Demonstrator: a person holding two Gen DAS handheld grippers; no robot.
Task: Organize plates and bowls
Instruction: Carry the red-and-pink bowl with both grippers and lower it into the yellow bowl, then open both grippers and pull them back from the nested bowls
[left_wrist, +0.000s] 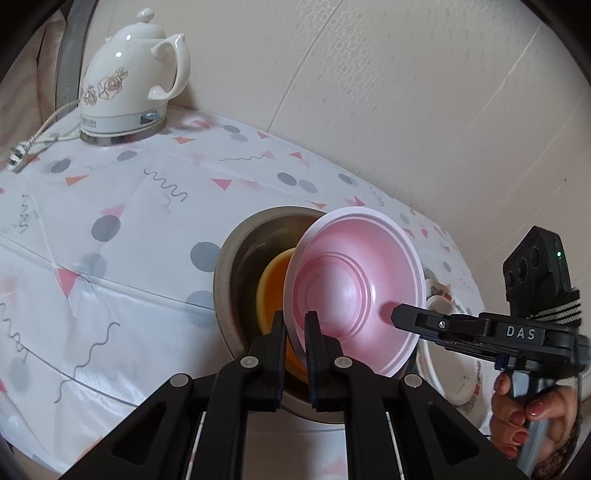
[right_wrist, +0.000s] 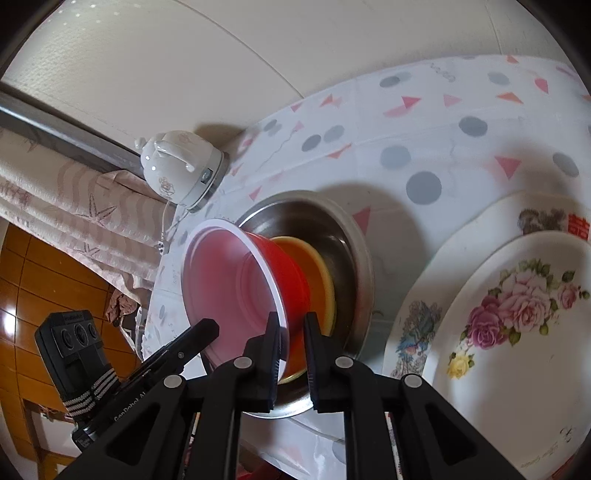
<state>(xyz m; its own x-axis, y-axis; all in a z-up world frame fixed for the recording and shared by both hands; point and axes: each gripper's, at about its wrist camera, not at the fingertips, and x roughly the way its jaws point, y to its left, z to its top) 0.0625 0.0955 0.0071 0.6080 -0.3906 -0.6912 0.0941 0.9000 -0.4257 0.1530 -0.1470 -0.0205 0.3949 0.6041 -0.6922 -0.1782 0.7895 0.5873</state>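
Red plastic bowl (right_wrist: 236, 291), white rim | both fingers clamp rim | above round steel basin (right_wrist: 343, 229)

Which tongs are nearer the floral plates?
Right. The right tongs grip the red bowl's rim on the side facing the floral plates; the left tongs grip the far side.

you work in a home, dining corner by the look: table under a plastic cloth (left_wrist: 147, 206) printed with dots and triangles, a floral ceramic electric kettle (left_wrist: 129, 77) by a wallpapered wall, flowered plates (right_wrist: 517, 332), curtain (right_wrist: 55, 206) and glossy floor tiles (right_wrist: 44, 288).
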